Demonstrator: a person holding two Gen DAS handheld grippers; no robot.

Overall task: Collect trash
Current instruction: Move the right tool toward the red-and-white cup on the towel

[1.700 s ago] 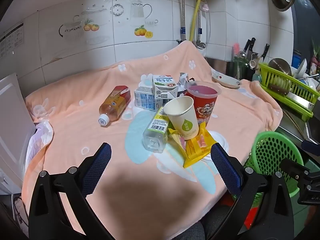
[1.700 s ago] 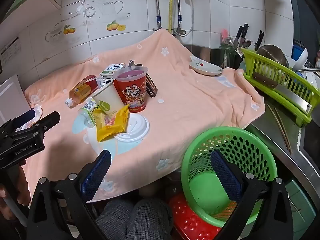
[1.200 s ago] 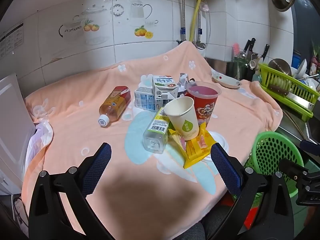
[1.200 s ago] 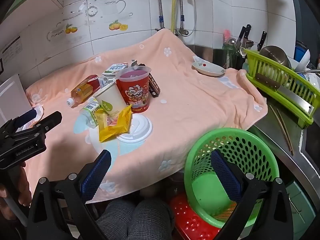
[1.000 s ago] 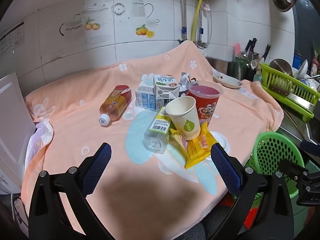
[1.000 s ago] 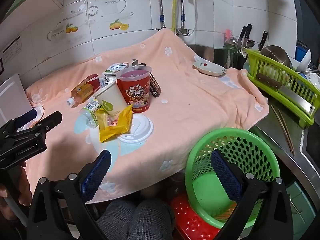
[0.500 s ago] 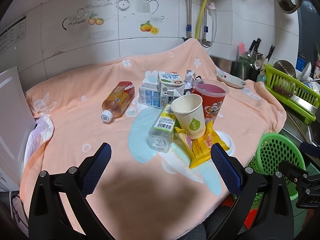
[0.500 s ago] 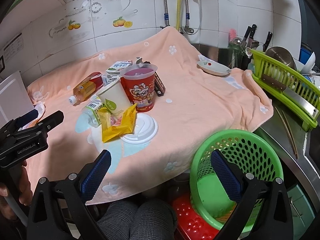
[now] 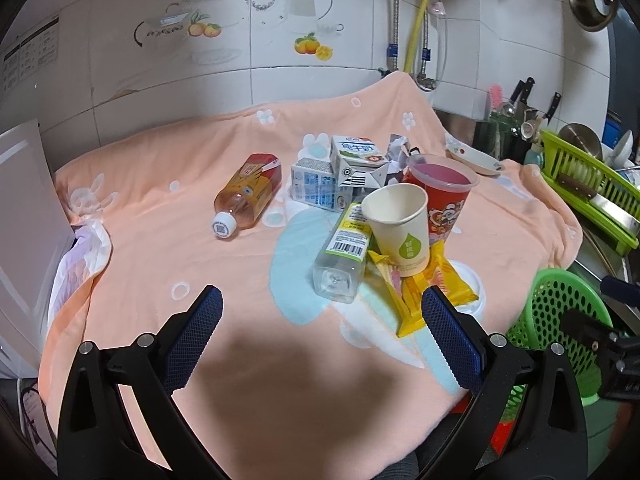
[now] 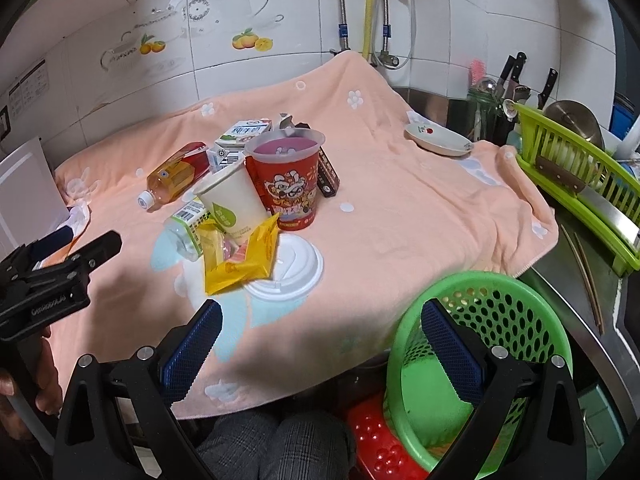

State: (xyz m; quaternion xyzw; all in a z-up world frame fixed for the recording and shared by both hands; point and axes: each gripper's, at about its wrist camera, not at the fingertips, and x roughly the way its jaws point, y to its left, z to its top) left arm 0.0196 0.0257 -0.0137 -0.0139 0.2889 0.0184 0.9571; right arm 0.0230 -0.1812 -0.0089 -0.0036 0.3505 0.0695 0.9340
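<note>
Trash lies in a heap on the peach cloth (image 9: 168, 248): a white paper cup (image 9: 400, 228), a red printed cup (image 9: 444, 196), a clear bottle (image 9: 344, 256) on its side, a tea bottle (image 9: 248, 196), milk cartons (image 9: 340, 172), yellow wrappers (image 9: 424, 292) and a white lid (image 10: 292, 268). My left gripper (image 9: 320, 332) hovers open over the cloth's near edge, short of the clear bottle. Open and empty, my right gripper (image 10: 320, 340) hangs between the cloth's front edge and the green basket (image 10: 492, 308), which stands below the table at the right.
A small dish (image 10: 438, 140) rests at the cloth's far right corner. A green dish rack (image 10: 580, 184) with a cleaver and a knife block (image 10: 512, 80) stand on the steel counter to the right. A red stool (image 10: 380, 444) and a person's knees sit below the table edge.
Both grippers have risen and pushed slightly forward, so the trash heap sits a little lower and nearer in both views. Nothing on the cloth has moved.
</note>
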